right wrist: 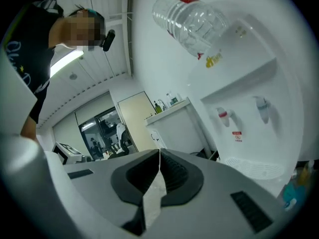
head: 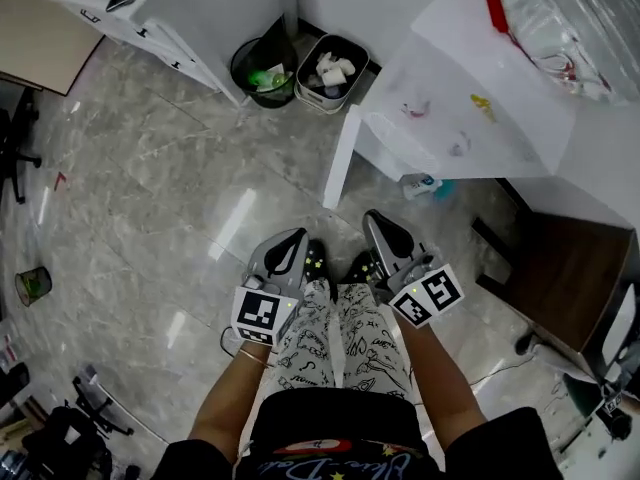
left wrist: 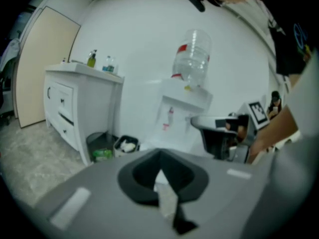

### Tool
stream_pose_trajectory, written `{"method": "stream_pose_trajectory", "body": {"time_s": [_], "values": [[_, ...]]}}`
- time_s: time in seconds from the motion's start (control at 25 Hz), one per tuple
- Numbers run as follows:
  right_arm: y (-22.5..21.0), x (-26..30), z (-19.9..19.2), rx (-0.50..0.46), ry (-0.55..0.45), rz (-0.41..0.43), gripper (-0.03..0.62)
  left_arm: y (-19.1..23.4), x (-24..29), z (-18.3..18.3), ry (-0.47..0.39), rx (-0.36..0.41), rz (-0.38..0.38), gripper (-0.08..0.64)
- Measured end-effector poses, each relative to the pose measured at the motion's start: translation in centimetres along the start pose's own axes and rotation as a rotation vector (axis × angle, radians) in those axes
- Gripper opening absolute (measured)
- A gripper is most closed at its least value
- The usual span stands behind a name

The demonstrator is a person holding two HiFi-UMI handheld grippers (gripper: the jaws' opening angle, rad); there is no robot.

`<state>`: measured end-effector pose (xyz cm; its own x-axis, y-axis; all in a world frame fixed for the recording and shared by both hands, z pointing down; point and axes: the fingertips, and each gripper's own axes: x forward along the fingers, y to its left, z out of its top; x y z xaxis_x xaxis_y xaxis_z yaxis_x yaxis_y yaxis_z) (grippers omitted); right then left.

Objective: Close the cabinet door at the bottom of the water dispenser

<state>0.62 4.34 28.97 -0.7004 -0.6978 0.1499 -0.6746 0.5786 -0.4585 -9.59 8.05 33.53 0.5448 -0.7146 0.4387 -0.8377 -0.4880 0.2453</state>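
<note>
Both grippers are held low against the person's patterned trousers (head: 335, 333), each carrying a cube with black-and-white square markers. The left gripper (head: 290, 243) has its smooth grey plastic jaws pressed together, the dark ribbed pads meeting at the tips with nothing between them (left wrist: 160, 158). The right gripper (head: 375, 220) is likewise pressed tip to tip and empty (right wrist: 159, 153). Ahead of both pairs of jaws and a little to their right stands the water dispenser (head: 470, 118), a boxy body of white plastic topped by an upturned clear bottle (head: 560, 18) with a ribbed wall and a red label. Seen past the right jaws, the front of the water dispenser (right wrist: 249, 98) has a recessed bay with two small taps (right wrist: 223, 114), one red and one blue, above a perforated drip tray. The cabinet door (head: 338, 163), a flat white slab seen edge-on from the head view, stands swung out from the dispenser's foot, straight ahead of the jaws and well apart from them. Farther ahead, beyond the door, sit a round dark bin (head: 262, 68) with a black liner and a squarish grey bin (head: 333, 68) holding crumpled white scraps. Left of the jaws is a white cupboard (left wrist: 65, 108) with drawers. The floor (head: 150, 188) is glossy grey veined stone tile.
</note>
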Motion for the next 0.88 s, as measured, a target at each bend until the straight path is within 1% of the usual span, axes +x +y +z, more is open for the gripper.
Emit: {"method": "stream_pose_trajectory", "body": {"time_s": [0.08,0.16,0.24,0.32,0.44,0.52,0.68,0.76,0.88], "values": [[-1.4,1.4,-2.4,-0.007,0.04,-0.009,0.017,1.8,2.6,-2.8,0.026,-0.036,0.023,-0.003],[-2.5,2.3,-4.7,0.018,0.06,-0.016,0.017,3.0,4.6,-5.4,0.047,-0.062,0.036,-0.003],[-4.2,3.4,-6.6,0.034,0.063,-0.021,0.017,4.0,7.1,-7.1,0.051,-0.036,0.031,-0.003],[-6.4,4.6,-8.4,0.019,0.078,-0.027,0.017,4.6,9.8,-8.9,0.06,-0.003,0.023,-0.003],[-9.4,5.6,-11.0,0.016,0.101,-0.053,0.017,5.4,12.6,-12.0,0.108,0.008,0.006,-0.003],[-10.9,5.8,-11.8,0.034,0.111,-0.063,0.017,5.8,13.9,-14.2,0.158,0.037,-0.009,-0.003],[-12.2,6.0,-12.1,0.049,0.114,-0.035,0.017,6.6,16.3,-18.2,0.238,0.075,-0.018,-0.003],[-12.6,6.0,-12.3,0.043,0.116,-0.029,0.017,6.9,17.2,-19.3,0.259,0.084,-0.015,-0.003],[-13.8,5.3,-12.2,0.051,0.105,-0.064,0.017,6.9,18.2,-19.7,0.262,0.071,-0.005,-0.003]]}}
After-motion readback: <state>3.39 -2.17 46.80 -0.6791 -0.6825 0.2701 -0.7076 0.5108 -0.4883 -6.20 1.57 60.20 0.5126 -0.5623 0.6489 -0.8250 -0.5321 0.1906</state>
